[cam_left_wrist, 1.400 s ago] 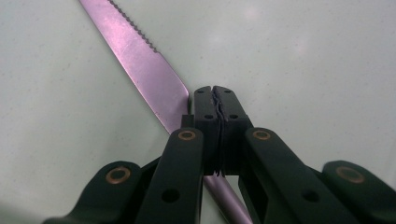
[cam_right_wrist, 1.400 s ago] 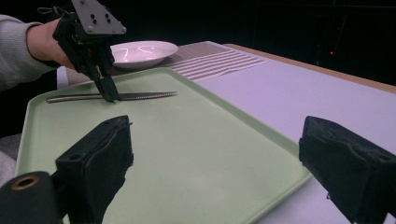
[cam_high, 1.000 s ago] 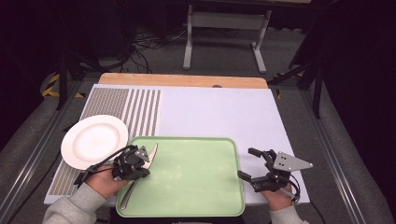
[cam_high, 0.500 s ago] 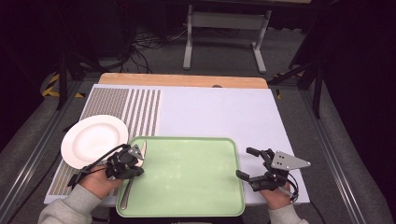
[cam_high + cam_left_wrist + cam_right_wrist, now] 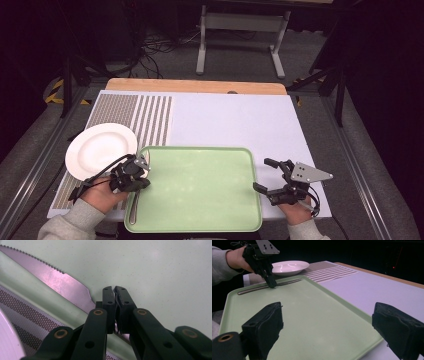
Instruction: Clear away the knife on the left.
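Down low, left gripper clamped on knife

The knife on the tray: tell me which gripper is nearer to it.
Left. The left gripper is shut on the knife at the tray's left edge; the right gripper hovers off the tray's right edge.

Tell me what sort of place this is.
Probably a lab or recording workspace, not a dining room: a white table on a metal frame, loose cables on the grey floor, dark surroundings, and a hand-held left gripper.
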`<act>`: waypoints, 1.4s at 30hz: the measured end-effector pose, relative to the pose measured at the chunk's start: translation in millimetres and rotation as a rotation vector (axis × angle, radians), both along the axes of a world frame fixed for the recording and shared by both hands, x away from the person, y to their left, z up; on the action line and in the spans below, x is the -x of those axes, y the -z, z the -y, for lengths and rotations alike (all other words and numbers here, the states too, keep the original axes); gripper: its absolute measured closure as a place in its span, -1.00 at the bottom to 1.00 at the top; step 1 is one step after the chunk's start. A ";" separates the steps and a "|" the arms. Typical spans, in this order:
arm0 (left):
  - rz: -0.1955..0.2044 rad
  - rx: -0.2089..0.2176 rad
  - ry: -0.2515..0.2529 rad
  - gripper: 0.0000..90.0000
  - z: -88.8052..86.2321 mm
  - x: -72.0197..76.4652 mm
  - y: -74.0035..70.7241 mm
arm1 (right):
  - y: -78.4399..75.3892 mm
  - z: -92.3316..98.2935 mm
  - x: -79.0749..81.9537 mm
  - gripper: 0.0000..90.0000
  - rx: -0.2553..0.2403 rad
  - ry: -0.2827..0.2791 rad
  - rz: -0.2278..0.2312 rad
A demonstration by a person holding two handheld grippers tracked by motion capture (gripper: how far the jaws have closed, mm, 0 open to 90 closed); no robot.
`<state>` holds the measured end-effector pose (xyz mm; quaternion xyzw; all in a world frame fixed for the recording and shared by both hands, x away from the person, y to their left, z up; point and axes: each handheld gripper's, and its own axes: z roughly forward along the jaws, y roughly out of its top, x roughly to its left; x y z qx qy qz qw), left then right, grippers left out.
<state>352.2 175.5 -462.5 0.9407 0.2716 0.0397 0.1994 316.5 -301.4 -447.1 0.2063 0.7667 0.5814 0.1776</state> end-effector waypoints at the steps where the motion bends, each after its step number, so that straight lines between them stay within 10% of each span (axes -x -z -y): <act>1: 0.000 -0.004 0.005 0.92 -0.3 -0.4 -0.3 | 0.0 -0.2 0.0 -0.78 0.001 0.000 0.000; 9: -0.003 0.022 0.007 0.75 -1.9 0.4 -2.6 | 0.0 -0.1 0.3 -0.78 0.001 0.000 0.001; 22: 0.028 0.282 0.019 -0.41 -15.8 8.8 -26.7 | -0.3 -1.0 -0.3 -0.78 -0.004 -0.004 0.001; 42: 0.369 0.644 -0.001 -0.99 -45.6 40.7 -21.4 | 3.4 -0.4 -1.3 -0.79 -0.004 -0.004 -0.002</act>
